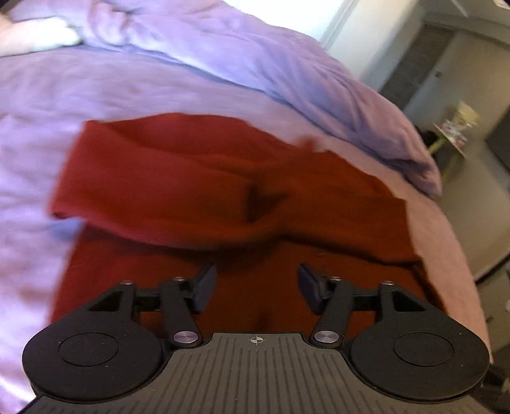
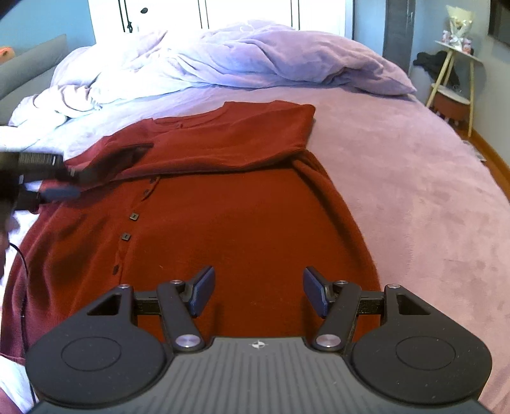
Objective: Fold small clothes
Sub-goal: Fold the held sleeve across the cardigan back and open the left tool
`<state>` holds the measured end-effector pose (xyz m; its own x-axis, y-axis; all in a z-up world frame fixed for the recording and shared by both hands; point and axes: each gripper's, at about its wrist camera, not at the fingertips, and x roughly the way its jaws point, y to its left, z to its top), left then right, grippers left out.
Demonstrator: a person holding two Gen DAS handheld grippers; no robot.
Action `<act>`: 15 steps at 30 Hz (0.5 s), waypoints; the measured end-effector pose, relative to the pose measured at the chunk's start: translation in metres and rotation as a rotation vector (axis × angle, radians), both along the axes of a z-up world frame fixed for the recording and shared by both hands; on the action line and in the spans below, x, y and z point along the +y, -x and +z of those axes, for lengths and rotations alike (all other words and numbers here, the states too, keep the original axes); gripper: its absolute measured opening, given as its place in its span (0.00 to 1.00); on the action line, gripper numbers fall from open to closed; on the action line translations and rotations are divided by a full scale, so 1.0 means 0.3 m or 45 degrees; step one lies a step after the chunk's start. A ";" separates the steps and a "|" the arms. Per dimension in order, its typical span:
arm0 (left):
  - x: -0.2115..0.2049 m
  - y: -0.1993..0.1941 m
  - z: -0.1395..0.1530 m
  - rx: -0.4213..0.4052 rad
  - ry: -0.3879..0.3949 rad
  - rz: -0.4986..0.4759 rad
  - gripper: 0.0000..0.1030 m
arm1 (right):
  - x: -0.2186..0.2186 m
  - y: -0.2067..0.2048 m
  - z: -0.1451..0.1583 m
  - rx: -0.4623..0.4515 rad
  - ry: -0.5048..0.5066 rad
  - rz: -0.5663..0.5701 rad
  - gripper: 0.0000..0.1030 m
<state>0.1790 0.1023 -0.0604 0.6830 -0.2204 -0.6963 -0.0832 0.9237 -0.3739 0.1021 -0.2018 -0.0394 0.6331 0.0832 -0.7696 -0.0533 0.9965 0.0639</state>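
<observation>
1. A red cardigan (image 2: 229,203) lay flat on the bed (image 2: 414,178), one sleeve (image 2: 236,140) folded across its chest.
2. The left gripper (image 1: 256,288) hovered over the cardigan's lower part, fingers (image 1: 204,286) apart, nothing between them.
3. The right gripper (image 2: 258,291) hovered over the cardigan's hem, fingers wide, empty.
4. A rumpled duvet (image 2: 223,57) lay beyond the cardigan's collar.

A bedroom in a home. A wide bed (image 2: 414,191) with a pinkish-lilac cover fills the room, a rumpled lilac duvet (image 2: 223,60) heaped at its far end. Beside it stands a small side table (image 2: 459,79) with wooden legs, against blue-grey walls (image 2: 369,19).
</observation>
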 end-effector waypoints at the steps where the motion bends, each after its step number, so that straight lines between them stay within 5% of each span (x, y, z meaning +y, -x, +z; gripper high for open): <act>1: 0.026 0.030 -0.001 -0.005 -0.011 0.032 0.64 | 0.007 -0.013 -0.003 0.000 -0.010 0.017 0.59; 5: 0.119 0.079 -0.011 0.011 -0.098 0.159 0.71 | 0.068 -0.110 0.008 -0.010 -0.112 0.079 0.59; 10: 0.188 0.080 -0.072 0.070 -0.021 0.200 0.72 | 0.190 -0.307 0.031 -0.061 -0.284 0.173 0.59; 15: 0.190 0.108 -0.094 0.042 -0.040 0.165 0.77 | 0.206 -0.479 -0.023 0.014 -0.345 0.078 0.59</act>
<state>0.1467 0.1592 -0.0886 0.6812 -0.1094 -0.7238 -0.2144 0.9156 -0.3401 0.2457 -0.1400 -0.0463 0.6121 0.3248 -0.7209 -0.1104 0.9379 0.3288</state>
